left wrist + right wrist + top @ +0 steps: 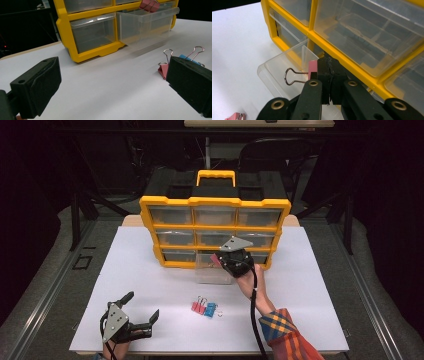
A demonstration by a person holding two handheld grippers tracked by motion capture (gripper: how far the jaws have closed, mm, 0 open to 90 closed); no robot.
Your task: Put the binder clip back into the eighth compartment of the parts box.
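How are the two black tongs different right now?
The left tongs are wide open with nothing between their jaws; the right tongs are squeezed shut on a pink binder clip. The left tongs sit low near the front edge of the white table; the right tongs are up by the yellow drawer organizer, over its pulled-out clear drawer. Both are black, hand-held, and carry a grey plate on top.

Black two-jaw grippers (141, 309) with grey triangular plates, brass-ringed screw holes, black cable (255, 320), plaid sleeve (287, 332).
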